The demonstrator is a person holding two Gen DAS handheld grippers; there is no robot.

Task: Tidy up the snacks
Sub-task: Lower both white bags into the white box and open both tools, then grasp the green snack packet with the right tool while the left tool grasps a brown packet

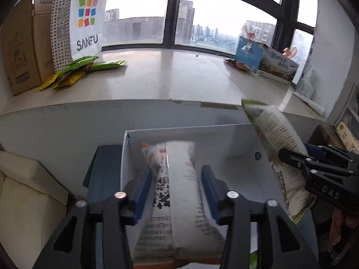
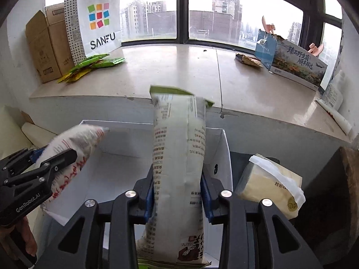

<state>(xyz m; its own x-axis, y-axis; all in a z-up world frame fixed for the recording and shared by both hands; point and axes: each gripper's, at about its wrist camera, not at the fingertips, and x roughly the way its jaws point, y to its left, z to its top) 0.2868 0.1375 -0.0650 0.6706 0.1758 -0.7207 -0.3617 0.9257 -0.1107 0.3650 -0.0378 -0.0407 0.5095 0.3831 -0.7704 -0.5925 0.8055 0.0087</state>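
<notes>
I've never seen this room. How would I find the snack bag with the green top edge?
Start at the big window sill, then drop to the open white box below its front edge. Two long pale snack bags hang over it, each between a tool's fingers. Yours is the green-edged bag in the right tool; the other bag has red print.

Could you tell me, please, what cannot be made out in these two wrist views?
- Floor of the white cardboard box: left wrist view, covered by the red-printed white snack packet and the left tool.
- Lower end of the green-edged white snack packet: right wrist view, cut off by the bottom edge.
- Whether the right tool presses that packet: contact unclear.
- Print on the green and yellow sachets on the sill: too small.
</notes>
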